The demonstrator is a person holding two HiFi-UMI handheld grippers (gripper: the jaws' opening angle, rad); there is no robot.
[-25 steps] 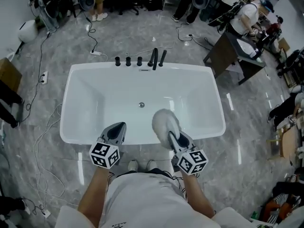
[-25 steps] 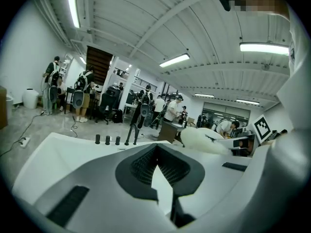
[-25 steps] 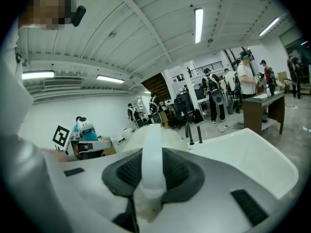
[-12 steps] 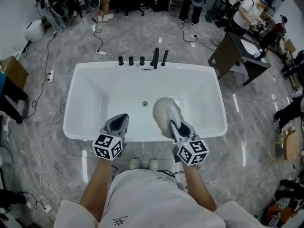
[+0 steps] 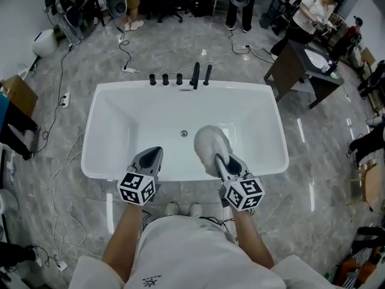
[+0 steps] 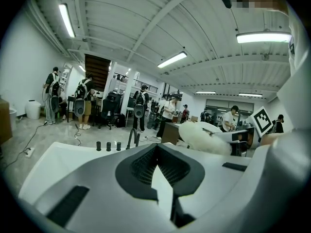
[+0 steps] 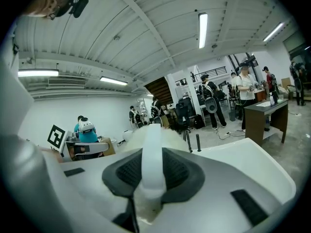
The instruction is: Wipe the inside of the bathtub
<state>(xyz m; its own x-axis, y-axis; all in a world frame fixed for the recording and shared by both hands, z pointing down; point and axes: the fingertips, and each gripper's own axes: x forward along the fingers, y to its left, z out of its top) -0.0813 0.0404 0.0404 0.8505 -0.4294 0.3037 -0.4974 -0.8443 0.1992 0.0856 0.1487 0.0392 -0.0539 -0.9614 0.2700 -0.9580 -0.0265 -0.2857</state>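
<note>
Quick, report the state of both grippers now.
Left gripper: jaws closed, empty.
Right gripper: jaws closed on the white handle of the duster.

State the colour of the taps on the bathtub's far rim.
The taps are black, clearest in the head view.

Grey marbled floor (image 5: 180, 47) gleaming all round, with cables (image 5: 60, 65) snaking across it on the left and a power strip (image 5: 65, 95) lying among them. A dark desk (image 5: 292, 65) stands off to the right. Overhead, a white ribbed ceiling (image 6: 146, 23) with long tube lights (image 6: 172, 59) glowing, and a dark staircase (image 6: 97, 64) at the white far wall.
</note>
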